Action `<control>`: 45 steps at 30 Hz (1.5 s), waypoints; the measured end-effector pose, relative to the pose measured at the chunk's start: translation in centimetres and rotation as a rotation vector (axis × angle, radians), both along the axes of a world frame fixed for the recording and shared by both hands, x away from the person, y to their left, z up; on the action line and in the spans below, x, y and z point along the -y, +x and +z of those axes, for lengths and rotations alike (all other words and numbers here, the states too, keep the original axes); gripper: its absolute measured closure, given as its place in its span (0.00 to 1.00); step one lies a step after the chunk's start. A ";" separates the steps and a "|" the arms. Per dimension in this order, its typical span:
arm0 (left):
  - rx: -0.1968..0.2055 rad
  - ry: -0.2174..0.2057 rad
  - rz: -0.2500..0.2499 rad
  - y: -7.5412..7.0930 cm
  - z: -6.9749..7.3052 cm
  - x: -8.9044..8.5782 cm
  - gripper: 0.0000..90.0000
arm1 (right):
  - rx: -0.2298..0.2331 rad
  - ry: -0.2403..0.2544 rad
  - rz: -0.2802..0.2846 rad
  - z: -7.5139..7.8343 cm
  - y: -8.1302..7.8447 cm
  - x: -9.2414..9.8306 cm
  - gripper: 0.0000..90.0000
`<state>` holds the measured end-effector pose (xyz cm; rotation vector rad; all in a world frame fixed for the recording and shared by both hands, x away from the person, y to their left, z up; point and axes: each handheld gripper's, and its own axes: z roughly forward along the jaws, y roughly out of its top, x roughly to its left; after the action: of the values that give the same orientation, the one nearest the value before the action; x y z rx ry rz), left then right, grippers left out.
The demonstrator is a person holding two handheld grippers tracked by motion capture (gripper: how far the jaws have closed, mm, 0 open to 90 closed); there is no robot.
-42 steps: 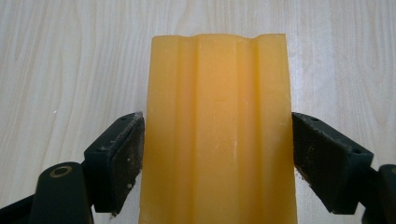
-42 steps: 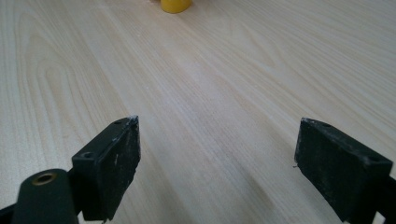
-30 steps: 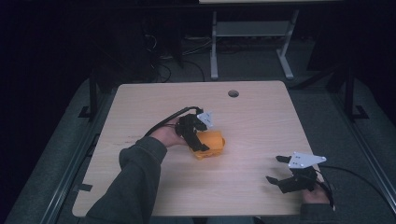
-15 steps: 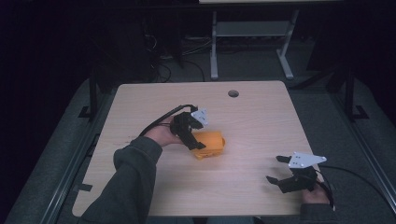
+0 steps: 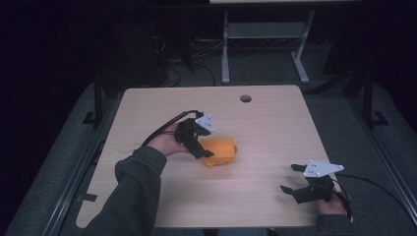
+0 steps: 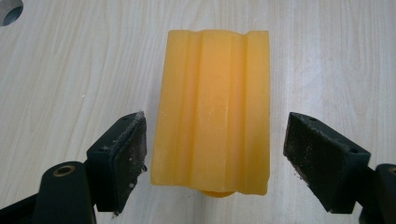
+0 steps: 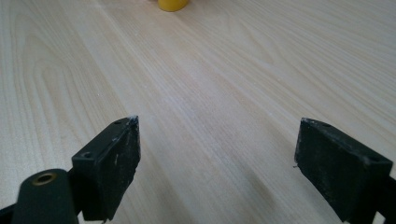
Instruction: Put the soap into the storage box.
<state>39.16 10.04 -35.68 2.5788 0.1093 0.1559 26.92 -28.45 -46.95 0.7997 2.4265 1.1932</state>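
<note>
The block [image 5: 220,152] lies mid-table [image 5: 265,128], seemingly between the left gripper's [image 5: 206,153] jaws

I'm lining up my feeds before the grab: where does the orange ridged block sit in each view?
High view: the orange block lies mid-table, at the left gripper.
Left gripper view: the block sits centre frame between the open jaws, neither touching it.
Right gripper view: a yellow-orange sliver at the top edge, probably the block.
Shared landmark: the table's round hole, also top-left in the left gripper view.
</note>
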 end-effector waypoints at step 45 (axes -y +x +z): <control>-0.029 -0.060 0.112 -3.6 -0.7 -5.8 0.24 | -0.002 -0.005 -0.043 0.1 0.1 0.2 0.15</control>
<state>35.52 15.81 -36.41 2.5168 0.2652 0.1543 27.00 -28.63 -46.85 0.8475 2.4005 1.1703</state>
